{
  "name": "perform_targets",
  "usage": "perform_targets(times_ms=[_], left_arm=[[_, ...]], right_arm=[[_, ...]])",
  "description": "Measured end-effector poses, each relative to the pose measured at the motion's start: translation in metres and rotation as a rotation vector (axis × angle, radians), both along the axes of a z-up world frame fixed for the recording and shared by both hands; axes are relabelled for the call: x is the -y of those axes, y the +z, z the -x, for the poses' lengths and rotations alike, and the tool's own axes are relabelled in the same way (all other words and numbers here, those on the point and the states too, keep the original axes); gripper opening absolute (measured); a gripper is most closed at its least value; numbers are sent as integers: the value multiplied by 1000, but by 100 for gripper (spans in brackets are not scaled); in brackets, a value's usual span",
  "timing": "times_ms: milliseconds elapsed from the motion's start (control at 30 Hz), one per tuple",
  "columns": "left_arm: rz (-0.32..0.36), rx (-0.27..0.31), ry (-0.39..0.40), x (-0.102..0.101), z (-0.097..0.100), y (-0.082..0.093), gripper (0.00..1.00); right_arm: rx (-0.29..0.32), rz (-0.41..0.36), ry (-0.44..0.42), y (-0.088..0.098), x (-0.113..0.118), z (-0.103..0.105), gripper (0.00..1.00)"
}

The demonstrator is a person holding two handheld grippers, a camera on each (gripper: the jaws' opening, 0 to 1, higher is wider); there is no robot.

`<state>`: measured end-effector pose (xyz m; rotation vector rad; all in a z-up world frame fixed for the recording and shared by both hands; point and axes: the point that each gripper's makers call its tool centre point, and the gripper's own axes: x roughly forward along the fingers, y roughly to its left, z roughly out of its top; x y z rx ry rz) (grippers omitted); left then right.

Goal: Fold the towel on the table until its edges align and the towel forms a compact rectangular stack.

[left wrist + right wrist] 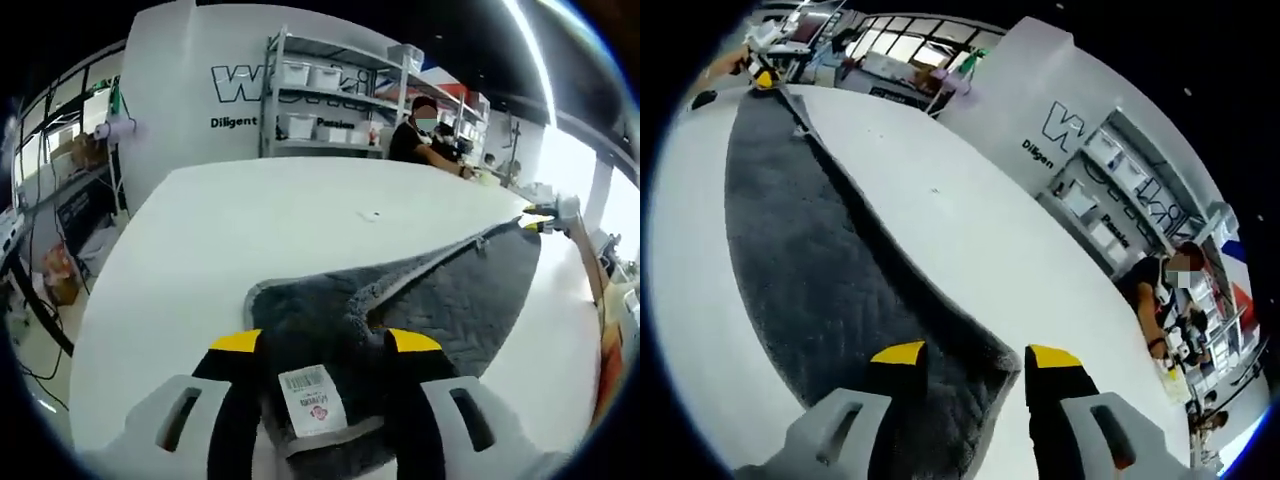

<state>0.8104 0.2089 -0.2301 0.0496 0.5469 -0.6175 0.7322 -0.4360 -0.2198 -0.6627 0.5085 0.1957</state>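
Two grippers are seen holding opposite ends of a dark grey towel (440, 300) spread on a white table (250, 230). In the left gripper view, the left gripper (325, 345) is shown with its yellow-tipped black jaws closed on the near end of the towel, where a white sewn-in label (312, 397) printed with a barcode is pinched up between them. From this corner the fabric is stretched away to the right, its quilted face and a plusher fold along the far edge both being visible. At the far right end of the towel, the right gripper (545, 218) is seen as a small pale shape with yellow tips, touching the towel's corner.

In the right gripper view, the right gripper (975, 357) is presented with the near corner of the towel (810, 250) lying between its jaws; the jaws are set against the cloth, gripping it. The towel runs as a long band across the table (980, 220) toward the upper left, where the left gripper (762, 75) is seen at its far corner. White shelving (330, 95) with bins, a wall bearing dark lettering, and a seated person (420, 135) are visible beyond the far edge of the table.
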Motion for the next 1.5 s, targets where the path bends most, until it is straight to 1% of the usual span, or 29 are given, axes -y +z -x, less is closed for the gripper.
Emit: perform_targets(times_ms=[67,133,167,300,400,533,567,700,767,867,900,1000,1100,1133,1167,1233,1300,1367,1433,1500], left_arm=[[28,2,7,-4,6,2,64],[53,3,11,-8,12,3,67],[62,2,12,-10,14,3,68],[100,-14,-5,-14,32,0,69],[91,-18,-24,-14,45,-3,68],[74,-18,-40,-14,61,-6,62],[79,-16,-39,-13,62,-6,61],[85,-50,30,-24,61,-11,56],[87,-40,56,-31,56,-12,56],[156,-46,78,-35,51,-11,54],[178,-48,85,-36,50,-11,52],[190,-51,91,-39,47,-13,41],[231,-59,103,-38,45,-14,34],[239,-60,102,-37,44,-14,33],[246,-58,101,-33,46,-14,31],[243,-56,101,-33,45,-14,27],[247,-57,96,-29,46,-14,17],[265,-53,96,-26,45,-10,10],[271,-53,95,-25,44,-7,4],[273,-54,93,-24,42,-6,3]], right_arm=[[-5,-35,-4,1,2,8,55],[-6,-64,-7,3,4,16,59],[-6,-72,-9,4,5,19,59],[10,-140,-30,10,10,37,58],[14,-157,-40,10,13,44,58],[17,-182,-60,8,17,56,57],[17,-197,-64,7,18,59,56],[13,-302,-77,-1,17,67,56],[7,-360,-78,-6,15,72,56],[-2,-393,-80,-13,15,79,56],[-6,-404,-81,-15,15,81,55],[-6,-447,-86,-18,16,85,50],[2,-574,-98,-18,13,87,45],[1,-593,-101,-19,14,86,43],[2,-619,-110,-19,16,86,41],[6,-639,-131,-21,20,85,40],[17,-668,-155,-21,25,83,39],[30,-720,-169,-20,26,80,38],[38,-772,-166,-19,25,76,37],[33,-792,-163,-20,24,74,36]])
